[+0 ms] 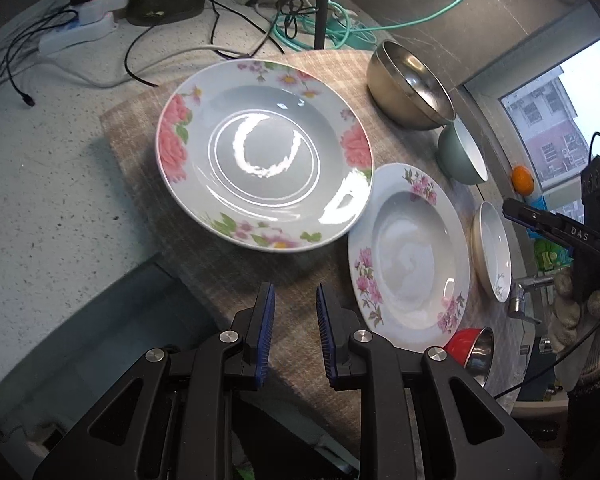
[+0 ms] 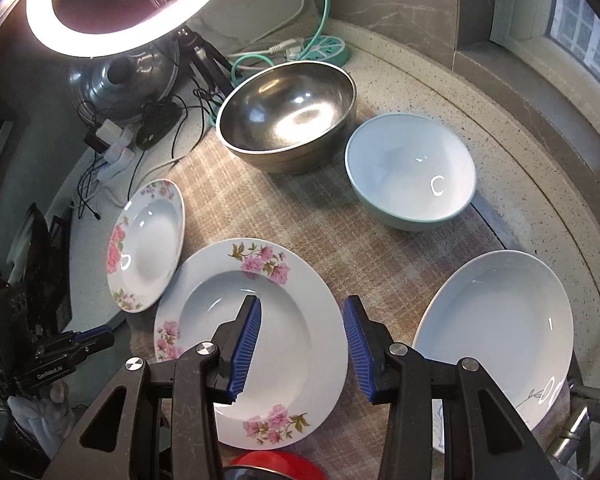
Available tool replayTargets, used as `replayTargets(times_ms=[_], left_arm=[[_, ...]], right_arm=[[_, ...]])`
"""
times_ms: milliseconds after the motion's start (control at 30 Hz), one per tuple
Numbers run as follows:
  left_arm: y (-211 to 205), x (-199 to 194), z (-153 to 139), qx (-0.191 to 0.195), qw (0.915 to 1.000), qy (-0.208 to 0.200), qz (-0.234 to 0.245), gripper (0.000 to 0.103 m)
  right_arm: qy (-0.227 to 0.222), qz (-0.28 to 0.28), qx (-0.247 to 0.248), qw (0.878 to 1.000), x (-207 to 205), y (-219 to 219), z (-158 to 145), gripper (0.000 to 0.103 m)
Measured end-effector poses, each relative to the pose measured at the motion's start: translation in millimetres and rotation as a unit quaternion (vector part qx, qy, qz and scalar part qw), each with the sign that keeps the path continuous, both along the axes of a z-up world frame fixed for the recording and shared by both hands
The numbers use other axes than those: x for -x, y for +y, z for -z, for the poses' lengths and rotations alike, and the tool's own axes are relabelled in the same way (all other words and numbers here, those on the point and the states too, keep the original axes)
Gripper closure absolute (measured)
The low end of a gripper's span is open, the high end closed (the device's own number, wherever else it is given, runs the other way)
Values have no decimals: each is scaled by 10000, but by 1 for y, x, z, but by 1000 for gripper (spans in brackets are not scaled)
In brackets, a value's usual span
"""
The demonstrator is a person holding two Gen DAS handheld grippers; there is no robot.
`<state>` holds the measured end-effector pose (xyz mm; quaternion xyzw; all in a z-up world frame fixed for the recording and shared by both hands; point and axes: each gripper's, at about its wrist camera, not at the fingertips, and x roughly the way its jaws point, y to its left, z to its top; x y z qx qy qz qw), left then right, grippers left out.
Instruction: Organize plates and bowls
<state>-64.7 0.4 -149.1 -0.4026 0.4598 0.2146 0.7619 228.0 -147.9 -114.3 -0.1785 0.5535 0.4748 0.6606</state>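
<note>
A: Surface? Speckled counter (image 1: pixel 52 184), plaid mat (image 2: pixel 300 216) over it, grey wall behind, window (image 1: pixel 556 120) at the right.

B: On the mat, left to right in the right-wrist view: rose plate (image 2: pixel 148 244) at the mat's left edge, pink-flower plate (image 2: pixel 276 344) near the front edge, steel bowl (image 2: pixel 288 116) at the back edge, green bowl (image 2: pixel 412 172) just beside it, white plate (image 2: pixel 500 332) at the right edge.

A: Hidden or cut off?

B: Red bowl (image 2: pixel 276 466), cut by the frame's bottom. A tap (image 2: pixel 588 408) shows only in part. Cables and a power strip (image 1: pixel 80 28) at the counter's back left, tangled, hard to sort out.

A: Jaws?

B: Left gripper (image 1: pixel 296 320) has a narrow gap, nothing in it, over the mat's front edge. Right gripper (image 2: pixel 302 344) stands wider, empty, above the pink-flower plate's right rim, not touching.

A: What differs between views?

B: Only the right wrist sees the ring lamp (image 2: pixel 120 8) and a steel pot (image 2: pixel 128 76). Only the left wrist shows a gloved hand (image 1: pixel 576 312) under the right gripper, and the rose plate overlapping the pink-flower plate's rim.
</note>
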Motion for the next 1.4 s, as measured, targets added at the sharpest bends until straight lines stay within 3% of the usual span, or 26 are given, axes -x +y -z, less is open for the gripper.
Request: replayTargets(times_ms=[200,433,800,1000,1400], left_arm=[[44,-3,-10,-182,9995,-49,241,83],[115,-25,-8,-185,9967,-69,786,83],[164,-61,12,-114,9865,70,1630,83],[174,-90,10,-275,9810,0,1921,83],[182,-106,29,-119,9727,183,2310,79]], right_arm=[[-16,361,-279,9990,26,-13,-30,64],[278,1385,-751,9871,70,-19,-46,64],[1214,2707,-1109,9485,139,24,16,64],[1407,2864,-987,9426,169,42,41,64],[1492,3021,-772,9384,181,56,64,65]])
